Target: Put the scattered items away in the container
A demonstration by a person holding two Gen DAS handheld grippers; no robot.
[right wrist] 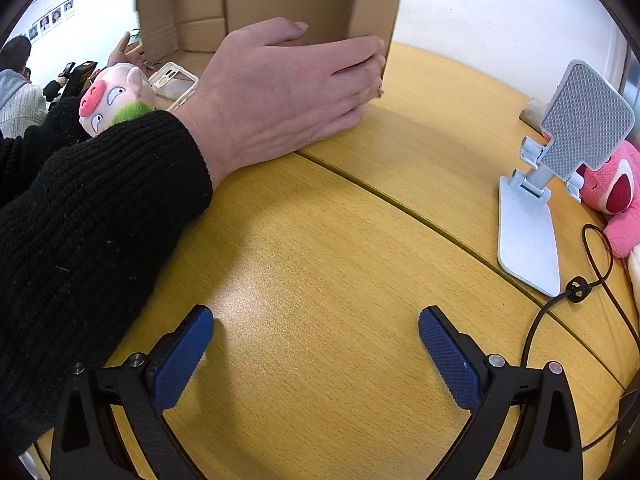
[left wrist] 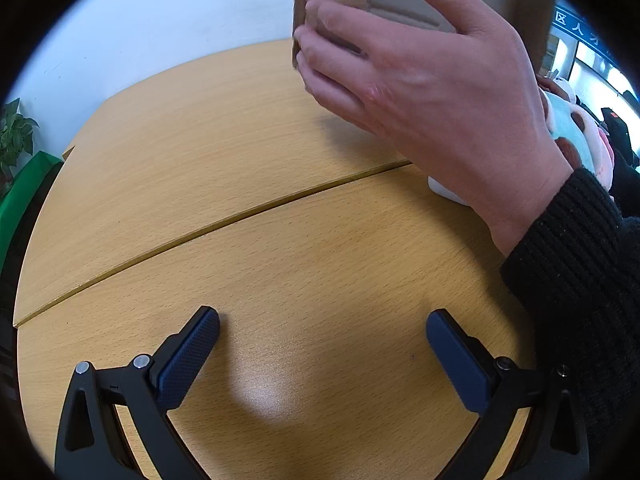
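The box stands upright at the far side of the table, and a bare hand in a black sleeve presses flat against its near wall. Both grippers hang low over bare wood, nearer the camera than the box. The left gripper has its jaws spread wide with nothing between them, and so does the right gripper.

The scattered things lie to either side of the box. Left of it are a pig plush and a clear phone case; well to its right are a white phone stand, a pink plush touching the stand, and a thin black cord.

The plush toys look soft and light, so a pinch across the body should hold. The stand is likely stiff and smooth; its neck seems the surest place, since the flat base may slip. The case is thin and probably flexes, so take it by one edge.

The right view alone shows the stand, the cord and the pink toy. The left view offers only a pale blue-and-pink plush half hidden behind the wrist — possibly the pig — plus a plant far to the left of the box.
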